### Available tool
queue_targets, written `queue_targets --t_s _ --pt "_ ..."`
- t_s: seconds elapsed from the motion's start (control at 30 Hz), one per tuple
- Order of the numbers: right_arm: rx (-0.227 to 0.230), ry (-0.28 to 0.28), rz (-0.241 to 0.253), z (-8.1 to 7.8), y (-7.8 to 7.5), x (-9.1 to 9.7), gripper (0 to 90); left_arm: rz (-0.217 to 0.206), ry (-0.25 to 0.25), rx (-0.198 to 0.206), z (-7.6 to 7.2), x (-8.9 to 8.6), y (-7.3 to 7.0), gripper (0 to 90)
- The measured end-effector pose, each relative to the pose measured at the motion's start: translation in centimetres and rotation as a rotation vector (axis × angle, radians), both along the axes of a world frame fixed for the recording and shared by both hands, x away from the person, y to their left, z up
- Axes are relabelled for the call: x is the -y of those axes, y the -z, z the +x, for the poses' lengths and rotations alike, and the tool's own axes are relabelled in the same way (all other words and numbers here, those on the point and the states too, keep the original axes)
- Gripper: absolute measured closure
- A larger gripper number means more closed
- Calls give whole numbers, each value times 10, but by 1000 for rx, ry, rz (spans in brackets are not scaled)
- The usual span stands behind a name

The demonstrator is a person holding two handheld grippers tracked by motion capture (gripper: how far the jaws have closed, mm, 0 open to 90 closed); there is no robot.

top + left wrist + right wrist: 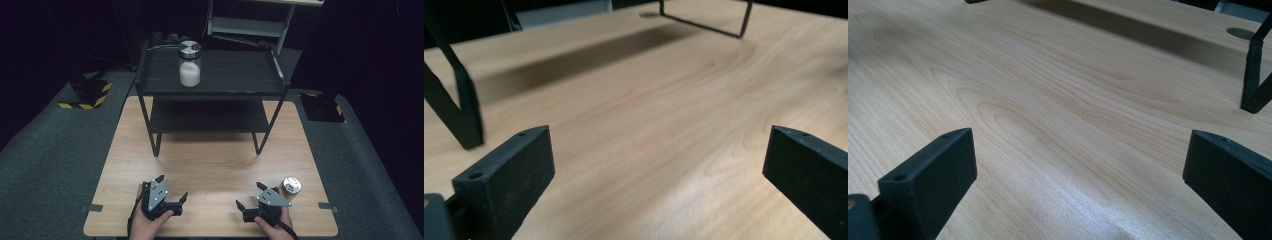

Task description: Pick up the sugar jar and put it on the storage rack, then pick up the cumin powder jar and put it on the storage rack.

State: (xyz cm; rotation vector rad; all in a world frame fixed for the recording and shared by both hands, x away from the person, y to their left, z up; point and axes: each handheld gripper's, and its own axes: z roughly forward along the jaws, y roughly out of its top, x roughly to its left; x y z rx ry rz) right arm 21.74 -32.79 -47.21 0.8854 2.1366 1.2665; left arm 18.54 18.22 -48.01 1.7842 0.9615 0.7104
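Everything here sits relative to the black rack [212, 87], so I take my bearings from it. It stands at the far half of the tabletop [210, 165], two tiers on thin legs. On its upper tier, toward the left end, a glass jar [190, 64] with a metal lid and white contents stands upright. Well in front of the rack, near the tabletop's front right corner, stands a small can [290, 188] with a shiny top, just beside my right hand-held gripper [251, 195].

My left hand-held gripper [172, 188] rests in front of the rack's left leg [454, 112], jaws spread wide and holding nothing. My right hand-held gripper has its jaws just as far apart and empty; its view looks across bare wood toward the rack's other front leg [1255, 75], not at the can.

I judge the step in hand to be picking up the can, since it is the thing closest to me. To do that well I should turn my right wrist outward until the can sits centred between the jaws, come in low and level, and close on the body below the rim, not the slick top. Moving slowly matters: a light can tips easily if one jaw touches first.
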Motion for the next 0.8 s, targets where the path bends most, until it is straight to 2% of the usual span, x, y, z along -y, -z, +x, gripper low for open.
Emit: queue_targets --t_s 0.07,0.13,0.2,0.47,0.67,0.8 --pt "0 3 3 0 0 0 6 23 7 -6 1 1 0 6" --pt "1 8 7 -1 1 0 6 17 15 -20 2 0 2 6" --pt "0 7 6 0 0 0 6 29 24 -29 2 1 3 7" --pt "3 3 -5 -1 0 -1 6 38 38 -24 1 1 3 8" --pt "4 5 -4 -1 0 -1 6 81 50 -13 -1 6 2 9" --pt "7 11 3 -2 1 0 6 71 61 -16 0 4 2 9"
